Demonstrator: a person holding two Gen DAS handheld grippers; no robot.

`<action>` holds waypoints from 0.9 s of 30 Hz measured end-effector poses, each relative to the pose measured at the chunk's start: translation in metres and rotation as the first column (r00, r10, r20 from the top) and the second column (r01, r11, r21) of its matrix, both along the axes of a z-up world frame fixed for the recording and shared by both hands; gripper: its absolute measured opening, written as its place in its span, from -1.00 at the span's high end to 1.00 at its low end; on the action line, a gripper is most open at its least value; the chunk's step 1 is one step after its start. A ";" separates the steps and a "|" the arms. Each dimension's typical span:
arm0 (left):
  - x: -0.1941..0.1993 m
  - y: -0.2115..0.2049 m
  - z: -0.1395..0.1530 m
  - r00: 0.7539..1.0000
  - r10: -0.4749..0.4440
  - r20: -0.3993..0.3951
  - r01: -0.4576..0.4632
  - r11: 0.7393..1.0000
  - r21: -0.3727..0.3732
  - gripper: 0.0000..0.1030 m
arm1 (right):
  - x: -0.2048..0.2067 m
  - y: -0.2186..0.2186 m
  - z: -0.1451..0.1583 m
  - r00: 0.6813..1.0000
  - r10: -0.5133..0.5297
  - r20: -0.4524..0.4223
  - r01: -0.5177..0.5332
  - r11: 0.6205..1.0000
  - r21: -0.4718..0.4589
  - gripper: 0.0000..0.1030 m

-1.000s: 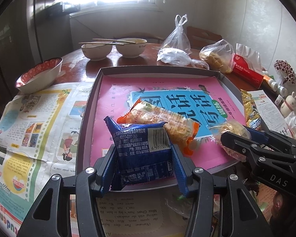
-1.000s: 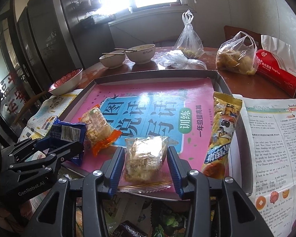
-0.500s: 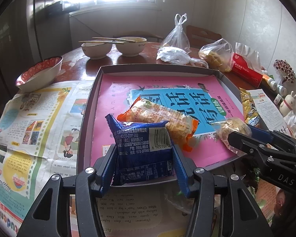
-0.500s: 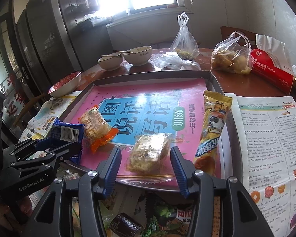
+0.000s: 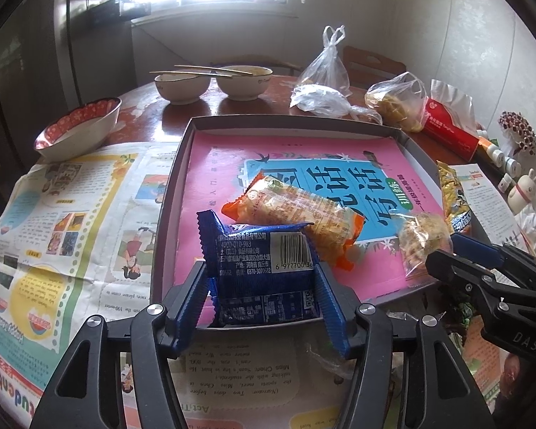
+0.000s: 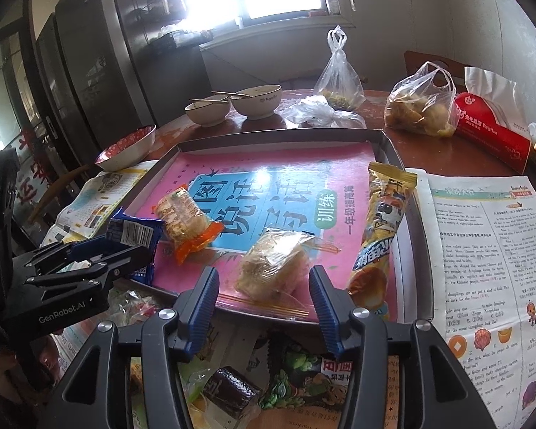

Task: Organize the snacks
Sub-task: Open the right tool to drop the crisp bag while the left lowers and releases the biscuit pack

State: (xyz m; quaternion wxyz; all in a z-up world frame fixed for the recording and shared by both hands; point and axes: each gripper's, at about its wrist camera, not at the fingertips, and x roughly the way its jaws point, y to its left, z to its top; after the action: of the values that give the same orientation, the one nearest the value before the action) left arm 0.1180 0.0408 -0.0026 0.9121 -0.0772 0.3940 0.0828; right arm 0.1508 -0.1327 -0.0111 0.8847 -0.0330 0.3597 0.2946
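Both grippers have just let go. The left gripper has jaws opening around the blue packet, which rests on the near edge of the tray, pads no longer pressing. The right gripper stands open, the clear-wrapped snack lying just beyond its jaws. Two more snacks look delivered; others wait on the surface below the jaws.

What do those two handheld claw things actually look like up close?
Both are black angular frames with silver screws and two ribbed blue fingers. The left gripper carries white "GenRobot.AI" lettering; the right gripper shows "DAS". No cables are visible.
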 end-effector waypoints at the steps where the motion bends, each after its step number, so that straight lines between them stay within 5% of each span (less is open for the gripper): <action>1: 0.000 0.000 0.000 1.000 0.001 0.000 -0.001 1.000 0.000 -0.20 | 0.000 0.000 0.001 1.000 0.002 0.000 -0.002 1.000 0.002 -0.01; 27: -0.019 0.007 0.020 0.999 0.017 0.046 -0.015 0.999 -0.041 -0.31 | -0.014 -0.010 0.020 0.999 0.007 0.049 -0.009 0.999 0.038 -0.12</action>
State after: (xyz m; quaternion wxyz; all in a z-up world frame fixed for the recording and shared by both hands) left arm 0.0991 0.0480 0.0174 0.9186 -0.1009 0.3737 0.0800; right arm 0.1366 -0.1429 0.0087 0.8925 -0.0248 0.3321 0.3041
